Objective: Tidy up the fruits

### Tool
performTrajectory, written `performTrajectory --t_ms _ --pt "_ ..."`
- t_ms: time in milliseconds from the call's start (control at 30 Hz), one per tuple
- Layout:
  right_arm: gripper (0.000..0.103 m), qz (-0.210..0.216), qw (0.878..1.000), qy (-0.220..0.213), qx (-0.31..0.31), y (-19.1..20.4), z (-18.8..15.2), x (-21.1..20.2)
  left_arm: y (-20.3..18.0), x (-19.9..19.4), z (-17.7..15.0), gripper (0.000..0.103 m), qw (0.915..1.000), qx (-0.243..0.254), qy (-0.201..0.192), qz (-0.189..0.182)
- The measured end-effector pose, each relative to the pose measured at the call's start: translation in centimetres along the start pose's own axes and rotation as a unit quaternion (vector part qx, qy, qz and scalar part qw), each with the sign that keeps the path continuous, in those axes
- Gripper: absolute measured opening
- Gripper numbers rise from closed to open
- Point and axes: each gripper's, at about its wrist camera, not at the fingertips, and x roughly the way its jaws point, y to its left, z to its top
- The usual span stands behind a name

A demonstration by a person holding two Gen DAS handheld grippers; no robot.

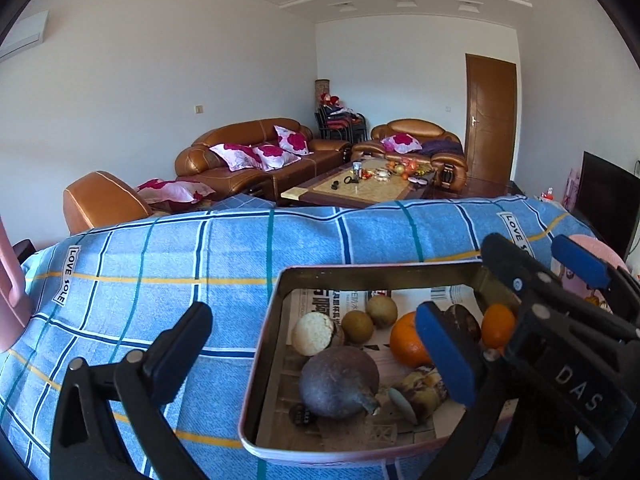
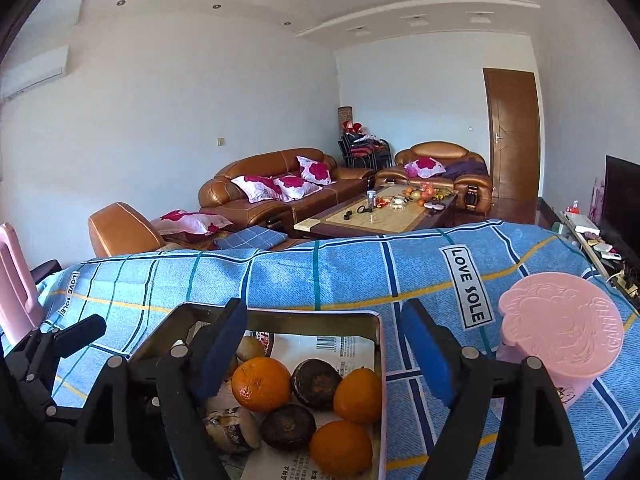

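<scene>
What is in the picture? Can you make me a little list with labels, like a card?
place: a table with a blue checked cloth, living room behind
box: a pink tin tray lined with newspaper
fruit in box: three oranges, one at, dark round fruits, small brown ones
beside box: a pink tub, to its right
left gripper: open, holding nothing
right gripper: open, holding nothing, over the tray's right side
</scene>
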Motion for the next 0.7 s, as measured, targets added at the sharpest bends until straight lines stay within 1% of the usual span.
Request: performTrajectory --t_ms 100,233,700 --pt "0.081 -0.013 1.0 -0.023 -0.004 0.0 -0.1 -0.9 0.9 -0.6 -0.2 0.103 0.9998 -0.018 -0.005 0.004" --pt "0.081 -0.029 0.998 -0.047 -0.012 0.1 -0.3 -2.2 1.3 -1.2 -0.5 0.103 0.9997 -0.019 -0.013 0.013" --pt "0.082 -0.042 0.996 -0.081 -0.016 0.6 -1.2 -5.7 1.5 -5.2 -2.0 0.103 0.9979 -0.006 -0.057 0.032"
